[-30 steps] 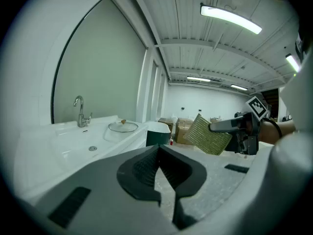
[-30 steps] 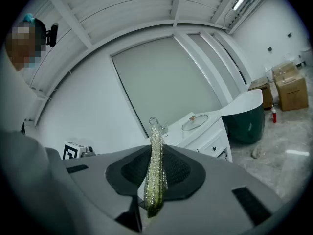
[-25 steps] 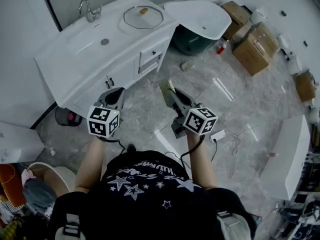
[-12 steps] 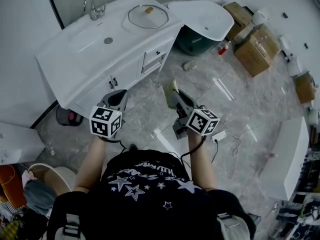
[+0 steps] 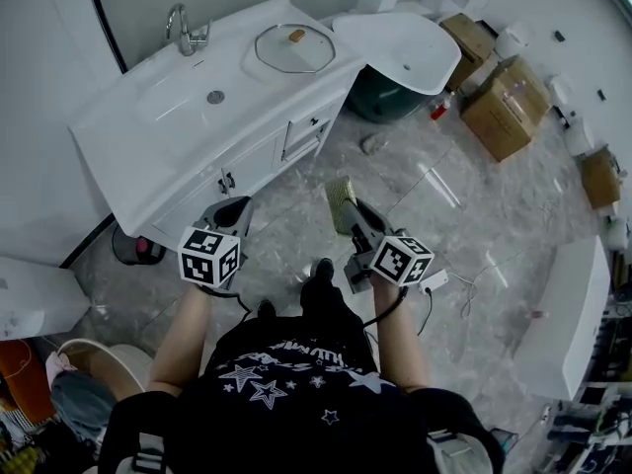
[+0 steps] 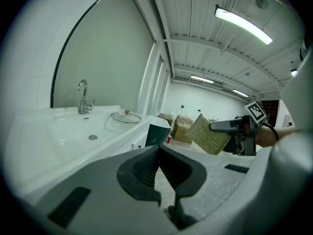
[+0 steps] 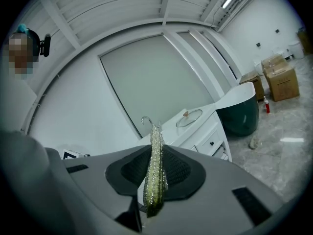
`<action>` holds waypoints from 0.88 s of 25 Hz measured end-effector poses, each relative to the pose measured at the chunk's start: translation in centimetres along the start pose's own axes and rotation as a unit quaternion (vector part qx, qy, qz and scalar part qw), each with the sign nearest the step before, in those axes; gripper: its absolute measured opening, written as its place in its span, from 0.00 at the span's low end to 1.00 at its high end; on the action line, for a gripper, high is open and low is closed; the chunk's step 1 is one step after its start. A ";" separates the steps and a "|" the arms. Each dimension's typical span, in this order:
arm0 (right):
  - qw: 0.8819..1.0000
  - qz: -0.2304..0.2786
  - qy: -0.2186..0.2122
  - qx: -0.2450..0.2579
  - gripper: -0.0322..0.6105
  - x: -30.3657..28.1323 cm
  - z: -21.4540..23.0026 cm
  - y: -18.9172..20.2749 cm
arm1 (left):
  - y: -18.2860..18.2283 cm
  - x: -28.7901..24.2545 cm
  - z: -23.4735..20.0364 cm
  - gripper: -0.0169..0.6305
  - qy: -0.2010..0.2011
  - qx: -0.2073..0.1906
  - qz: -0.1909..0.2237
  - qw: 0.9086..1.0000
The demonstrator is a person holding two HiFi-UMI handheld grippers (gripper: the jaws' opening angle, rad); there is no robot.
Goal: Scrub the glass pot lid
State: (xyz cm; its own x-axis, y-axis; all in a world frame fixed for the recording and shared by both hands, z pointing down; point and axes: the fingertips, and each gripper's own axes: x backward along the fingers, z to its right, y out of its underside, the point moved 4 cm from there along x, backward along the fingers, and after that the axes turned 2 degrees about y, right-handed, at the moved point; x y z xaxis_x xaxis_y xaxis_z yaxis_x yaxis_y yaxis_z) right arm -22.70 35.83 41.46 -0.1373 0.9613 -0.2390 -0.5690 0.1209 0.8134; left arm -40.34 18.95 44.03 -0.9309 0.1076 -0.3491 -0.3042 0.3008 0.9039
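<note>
Since a second ago both grippers sit lower in the head view, the counter [image 5: 148,131] has slid slightly up and to the right, and a shoe [image 5: 321,269] now shows between the arms.

- Hard to make out: the lid [image 5: 293,49] has glass almost lost against the white counter. Only its rim and brown knob [image 5: 295,37] mark it.
- From the head view the jaw tips of the left gripper [image 5: 231,211] are too dark to read.
- In the right gripper view the pad [image 7: 155,173] covers the lower part of the faucet [image 7: 145,120].
- Lid lies flat at the counter's right end, knob up, beyond the drain [image 5: 215,97]. It is round, so no long axis. Well apart from both grippers.
- Left gripper [image 6: 159,148]: pads meet at the tips, nothing between them.
- Right gripper [image 7: 155,153]: clamped on the pad, which stands out past the tips.
- Pad [image 5: 342,201] runs lengthwise ahead of the right gripper [image 5: 356,215], toward the counter.
- Right gripper view gives the pad only edge-on, a thin glittering strip. The left gripper view shows the pad's [image 6: 209,134] broad green face, tilted.
- Left gripper view also shows the lid [image 6: 125,117] right of the faucet [image 6: 83,97], which stands at the counter's back edge.
- Right gripper view shows the lid [image 7: 189,117] well beyond the pad.
</note>
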 end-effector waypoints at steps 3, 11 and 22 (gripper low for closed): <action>1.000 0.001 0.003 -0.002 0.16 -1.1 1.5 -0.5 | -0.1 -1.2 -0.5 0.04 -0.005 0.005 -0.004 1.000; 1.000 -0.004 -0.024 -0.015 0.16 -7.1 7.9 -5.5 | -2.4 -7.6 -2.6 0.04 -0.048 0.048 0.002 0.998; 0.997 -0.021 -0.073 -0.021 0.16 -14.7 17.9 -15.4 | -8.5 -18.7 -3.6 0.04 -0.104 0.054 0.006 0.993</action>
State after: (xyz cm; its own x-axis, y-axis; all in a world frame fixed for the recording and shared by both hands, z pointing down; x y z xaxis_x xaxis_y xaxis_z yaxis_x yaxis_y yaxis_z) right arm 2.58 24.26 41.99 0.0054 0.9817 -0.1902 -0.6056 0.1545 0.7806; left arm -21.08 10.94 43.74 -0.8687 0.3016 -0.3928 -0.2600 0.3975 0.8800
